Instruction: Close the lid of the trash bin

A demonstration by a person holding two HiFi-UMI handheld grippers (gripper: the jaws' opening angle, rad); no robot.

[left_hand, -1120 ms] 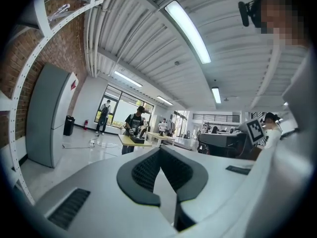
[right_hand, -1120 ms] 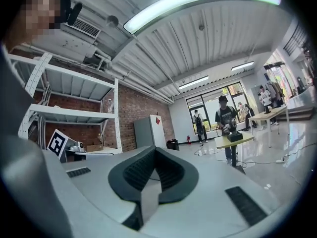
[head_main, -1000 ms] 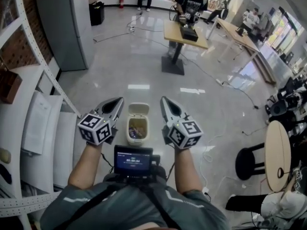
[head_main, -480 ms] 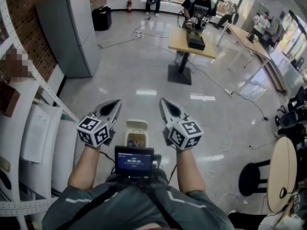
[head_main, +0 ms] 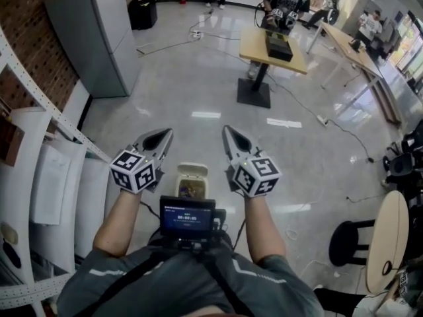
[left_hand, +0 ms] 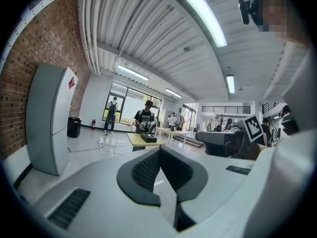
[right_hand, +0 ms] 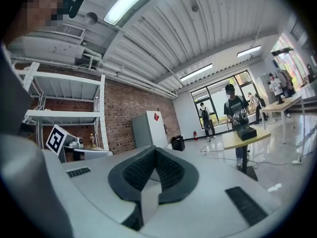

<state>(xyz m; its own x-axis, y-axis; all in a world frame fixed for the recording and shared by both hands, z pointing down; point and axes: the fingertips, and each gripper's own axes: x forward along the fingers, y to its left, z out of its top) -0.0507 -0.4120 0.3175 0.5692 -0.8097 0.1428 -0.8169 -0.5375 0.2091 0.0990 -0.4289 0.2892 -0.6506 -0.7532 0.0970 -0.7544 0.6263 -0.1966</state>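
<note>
Lid (head_main: 192, 172) of small cream plastic trash bin (head_main: 202, 190) stands open; left gripper (head_main: 164, 133) and right gripper (head_main: 228, 131), jaws together and empty, flank it from above, probably to push it down.

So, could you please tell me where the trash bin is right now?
In the head view the trash bin sits on the floor, seen between the left gripper and the right gripper, just above the screen.

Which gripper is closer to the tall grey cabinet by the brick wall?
Left. The left gripper hangs on the side of the trash bin toward the grey cabinet; the right gripper hangs on the bin's other side, farther away.
</note>
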